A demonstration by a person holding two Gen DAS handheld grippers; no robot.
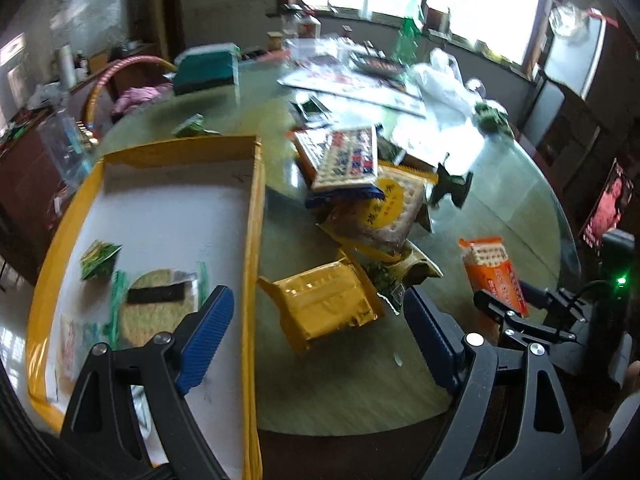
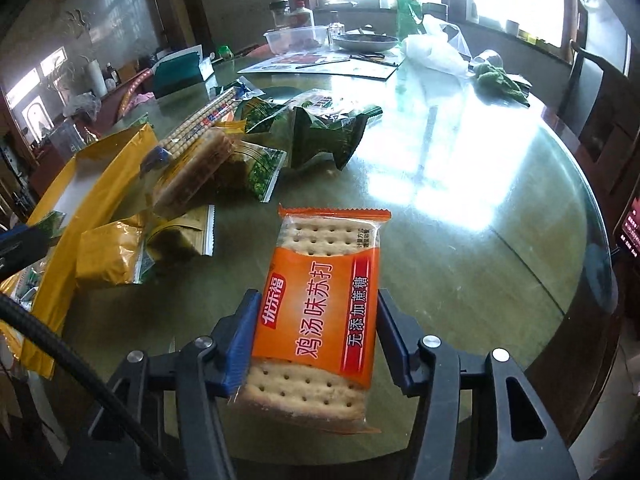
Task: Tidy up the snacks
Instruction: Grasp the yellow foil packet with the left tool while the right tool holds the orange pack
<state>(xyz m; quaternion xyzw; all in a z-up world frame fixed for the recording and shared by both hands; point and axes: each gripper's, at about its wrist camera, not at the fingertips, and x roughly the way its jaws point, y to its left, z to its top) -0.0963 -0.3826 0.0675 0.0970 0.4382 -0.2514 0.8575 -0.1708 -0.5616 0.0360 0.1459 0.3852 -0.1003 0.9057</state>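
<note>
My right gripper (image 2: 316, 320) is shut on an orange soda-cracker pack (image 2: 320, 300), its blue pads against both long sides; the left wrist view shows this pack (image 1: 492, 268) at lower right. My left gripper (image 1: 316, 300) stands open, straddling the yellow box's right wall (image 1: 252, 208) and a gold foil pack (image 1: 324, 304) without touching either. The box holds a round cracker pack (image 1: 156, 308) and a small green packet (image 1: 98, 258). Loose snacks are heaped beside it: a blue-and-white cracker pack (image 1: 348, 160), a yellow-label cracker pack (image 1: 380, 212) and green packets (image 2: 328, 136).
Everything rests on a round glass-topped table (image 2: 460, 220). At its far side are papers (image 2: 320, 64), a clear tub (image 2: 296, 38), a bowl (image 2: 366, 42), a white plastic bag (image 2: 436, 52), a green cloth (image 2: 500, 78) and a teal box (image 2: 176, 70). A lit phone (image 2: 630, 228) stands at the right edge.
</note>
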